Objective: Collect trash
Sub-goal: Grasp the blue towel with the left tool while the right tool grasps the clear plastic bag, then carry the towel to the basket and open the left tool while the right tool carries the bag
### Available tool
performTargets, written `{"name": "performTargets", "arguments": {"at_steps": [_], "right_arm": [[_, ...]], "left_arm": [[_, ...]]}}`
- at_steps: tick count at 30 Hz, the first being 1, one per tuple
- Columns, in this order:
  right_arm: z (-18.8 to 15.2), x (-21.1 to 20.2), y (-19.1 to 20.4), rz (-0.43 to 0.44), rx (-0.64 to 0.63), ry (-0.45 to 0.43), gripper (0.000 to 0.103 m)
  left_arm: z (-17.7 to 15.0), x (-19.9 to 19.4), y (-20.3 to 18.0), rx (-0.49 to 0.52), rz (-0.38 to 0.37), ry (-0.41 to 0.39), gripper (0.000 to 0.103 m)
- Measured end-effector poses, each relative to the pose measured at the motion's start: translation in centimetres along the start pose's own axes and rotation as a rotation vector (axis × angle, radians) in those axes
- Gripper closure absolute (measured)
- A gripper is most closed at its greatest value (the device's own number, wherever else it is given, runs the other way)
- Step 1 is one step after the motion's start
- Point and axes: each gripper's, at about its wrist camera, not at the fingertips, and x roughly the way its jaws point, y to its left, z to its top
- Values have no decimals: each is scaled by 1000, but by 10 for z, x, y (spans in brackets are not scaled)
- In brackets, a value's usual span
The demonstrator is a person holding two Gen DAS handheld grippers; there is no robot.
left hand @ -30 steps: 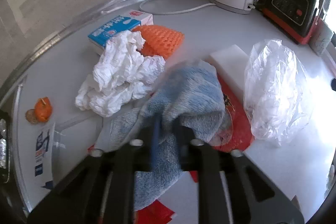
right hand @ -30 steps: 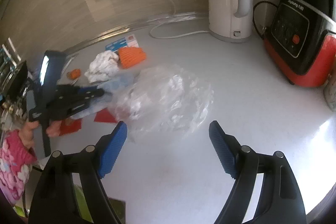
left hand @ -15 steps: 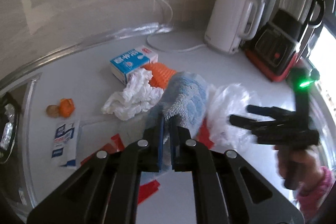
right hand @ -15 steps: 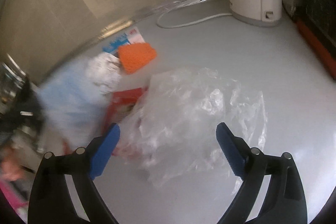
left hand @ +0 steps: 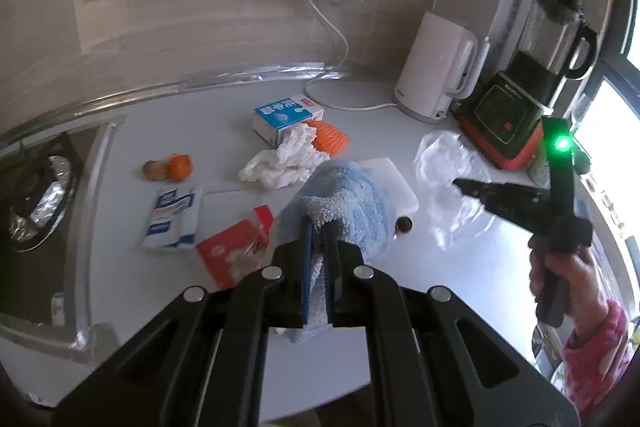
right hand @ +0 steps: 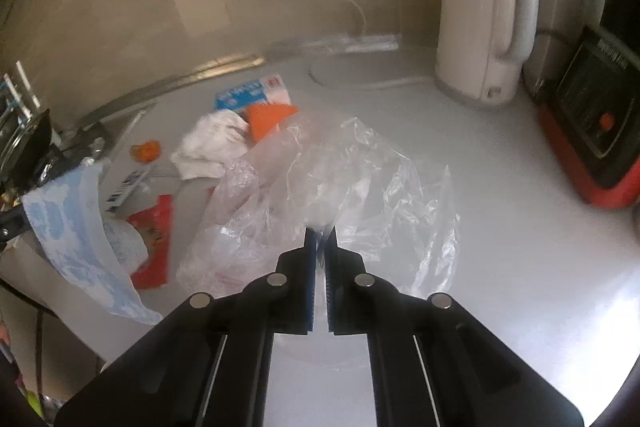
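Right wrist view: right gripper (right hand: 319, 259) is pinching the clear plastic bag (right hand: 340, 187) mid-worktop (right hand: 500, 227); flimsy, slippery, likely best bunched. Left gripper (left hand: 318, 267) is clamping the soft blue towel (left hand: 344, 203).

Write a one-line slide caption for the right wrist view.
Right gripper pinches a clear plastic bag on the white counter amid scattered trash.

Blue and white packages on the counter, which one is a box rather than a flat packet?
The blue and white box by the wall, beside the orange netting. The other, the flat packet, lies nearer the stove.
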Motion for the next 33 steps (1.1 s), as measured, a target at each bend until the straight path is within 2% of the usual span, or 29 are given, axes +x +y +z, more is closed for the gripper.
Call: {"name": "performTargets", "arguments": {"at_steps": [4,7,15,22,27,33], "right_arm": [[-13,-45,34,22,-19,-43,98],[-38,-73,73,56,-48,-48,98],[-124,-101,172,182,-69,32,98],[-182,-99,236,243,-101,134,98],[-198,-92,254,230,-110,170,98],[-206,-84,264,196,-124,203,98]], "left_arm": [[-22,-42,8,11,-13,-23,98],[-48,-76,17,33,-16,-22,98],[-130,-136,46,57,10,49,98],[-198,-149,70,45,42,133,98],[-234,-139,86,51,53,181,98],[-273,-103,98,65,35,293,98]]}}
